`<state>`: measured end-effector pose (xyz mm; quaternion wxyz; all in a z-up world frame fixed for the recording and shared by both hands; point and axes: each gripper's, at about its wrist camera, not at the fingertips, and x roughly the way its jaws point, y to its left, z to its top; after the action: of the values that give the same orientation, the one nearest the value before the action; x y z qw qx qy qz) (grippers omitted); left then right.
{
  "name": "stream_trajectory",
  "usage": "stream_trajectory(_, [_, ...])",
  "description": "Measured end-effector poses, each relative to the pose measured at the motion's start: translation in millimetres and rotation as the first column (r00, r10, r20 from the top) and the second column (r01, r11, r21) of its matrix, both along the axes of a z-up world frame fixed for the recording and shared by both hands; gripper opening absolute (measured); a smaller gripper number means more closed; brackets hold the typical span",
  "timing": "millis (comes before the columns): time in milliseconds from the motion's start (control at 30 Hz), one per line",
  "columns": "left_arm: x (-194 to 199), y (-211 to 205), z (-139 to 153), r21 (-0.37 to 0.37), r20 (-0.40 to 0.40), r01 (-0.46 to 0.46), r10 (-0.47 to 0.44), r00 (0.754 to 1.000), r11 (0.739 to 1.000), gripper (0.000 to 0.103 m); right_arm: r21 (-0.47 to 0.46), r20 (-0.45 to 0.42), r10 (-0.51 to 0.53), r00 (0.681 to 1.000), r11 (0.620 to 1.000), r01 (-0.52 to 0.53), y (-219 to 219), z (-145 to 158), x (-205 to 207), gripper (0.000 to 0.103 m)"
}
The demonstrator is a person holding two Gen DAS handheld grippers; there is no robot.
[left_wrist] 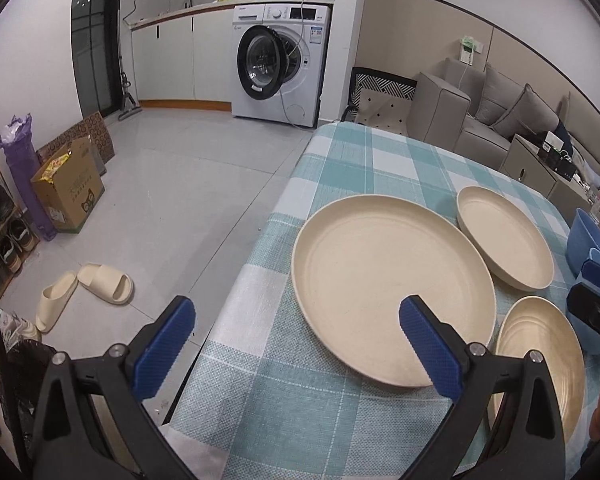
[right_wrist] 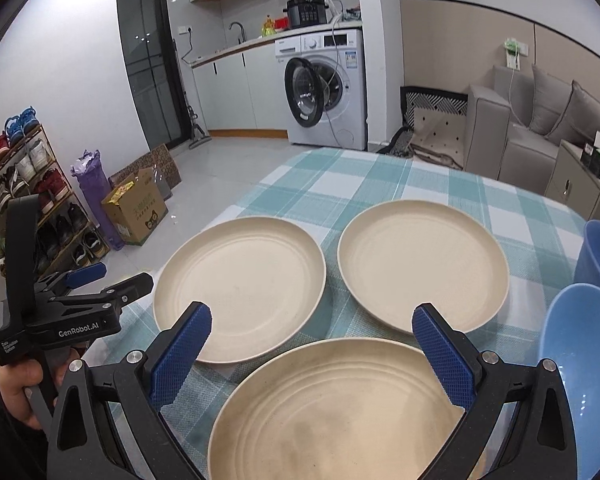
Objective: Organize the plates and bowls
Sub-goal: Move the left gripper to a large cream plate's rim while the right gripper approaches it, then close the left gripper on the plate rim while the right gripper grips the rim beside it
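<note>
While both the left gripper [left_wrist: 296,332] and right gripper [right_wrist: 312,332] hover with jaws wide open and empty, three cream plates [right_wrist: 240,288] lie flat near the table [left_wrist: 340,160] edge.

Three plates [right_wrist: 240,284] on table [right_wrist: 340,176]

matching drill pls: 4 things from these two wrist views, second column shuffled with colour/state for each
1. left tongs
2. washing machine door
3. bowls
4. nearest plate

A. cream, beneath the right tongs
B. blue, at the table's right edge
C. open, holding nothing
D. black-rimmed, swung open

Pairs: 1-C, 2-D, 3-B, 4-A
</note>
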<state>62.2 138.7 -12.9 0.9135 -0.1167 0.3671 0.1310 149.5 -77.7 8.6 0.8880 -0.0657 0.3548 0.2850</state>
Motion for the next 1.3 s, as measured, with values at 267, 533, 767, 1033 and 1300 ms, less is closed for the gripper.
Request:
stream_trajectory(267, [4.8, 1.6, -11.5, -0.007, -0.017, 0.023, -0.023, 1.0, 1.0, 0.101, -0.034, -0.049, 0.035, 0.998, 0.999, -0.037, 23.8, -19.7, 18.5, 0.1])
stream_trajectory(533, [10.2, 3.9, -22.7, -0.021, -0.049, 0.036, -0.037, 0.998, 0.999, 0.092, -0.051, -0.138, 0.066, 0.988, 0.996, -0.073, 43.6, -43.9, 37.7, 0.086])
stream_trajectory(767, [12.1, 8.6, -31.7, -0.064, -0.068, 0.037, -0.041, 0.997, 0.997, 0.08, -0.064, -0.172, 0.064, 0.983, 0.995, -0.076, 50.8, -55.5, 48.2, 0.082])
stream_trajectory(1033, [15.0, 8.0, -39.5, -0.09, -0.088, 0.058, -0.066, 0.994, 0.994, 0.061, -0.079, -0.211, 0.05, 0.976, 0.995, -0.068, 56.4, -67.3, 59.9, 0.068])
stream_trajectory(1300, [13.1, 5.3, -38.6, -0.107, -0.068, 0.089, -0.097, 0.993, 0.99, 0.047, -0.1, -0.214, 0.044, 0.976, 0.993, -0.067, 61.0, -73.0, 62.7, 0.053])
